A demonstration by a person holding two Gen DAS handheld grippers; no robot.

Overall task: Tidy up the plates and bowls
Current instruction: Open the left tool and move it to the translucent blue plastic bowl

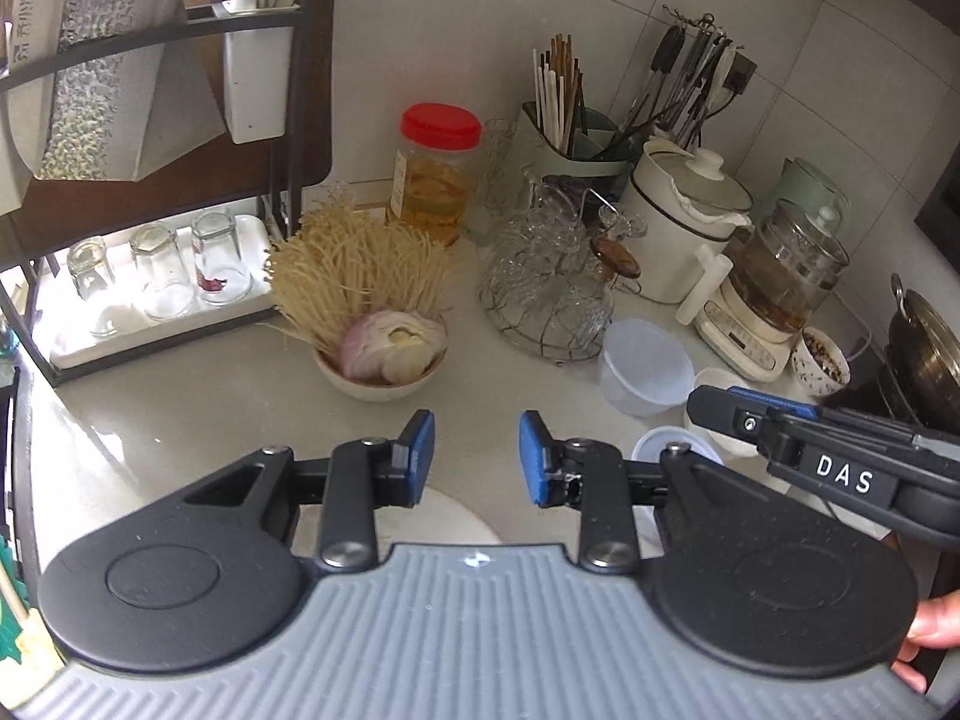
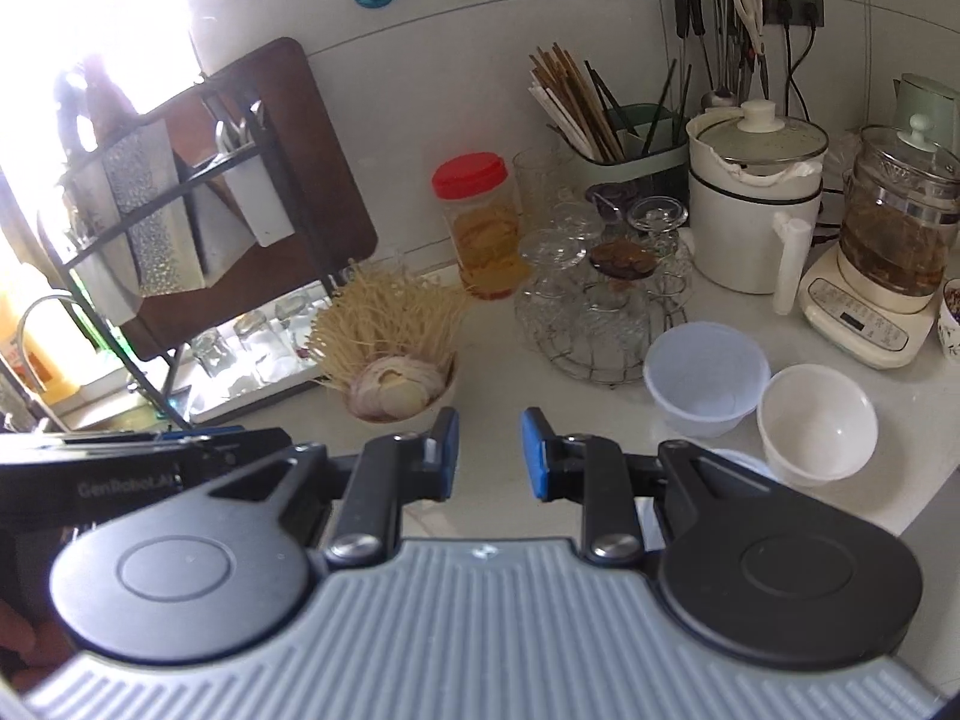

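My left gripper (image 1: 477,459) hangs open over the counter with nothing between its blue pads; a white plate (image 1: 447,519) lies just under it. Ahead sits a bowl of enoki mushrooms and onion (image 1: 378,360). To the right are a translucent plastic bowl (image 1: 645,366) and a blue-rimmed round dish (image 1: 651,447). The right gripper's fingers (image 1: 720,411) partly hide a white bowl (image 1: 714,438). In the right wrist view my right gripper (image 2: 490,453) is open and empty, with the plastic bowl (image 2: 705,378) and white bowl (image 2: 816,420) to its right and the mushroom bowl (image 2: 396,384) ahead on the left.
A black dish rack (image 1: 282,138) with upturned glasses (image 1: 162,276) stands at the left. Behind are a red-lidded jar (image 1: 435,180), a wire stand of glass cups (image 1: 552,288), a chopstick holder (image 2: 624,138), a white pot (image 2: 750,192), a glass kettle (image 2: 894,240) and a wok (image 1: 924,348).
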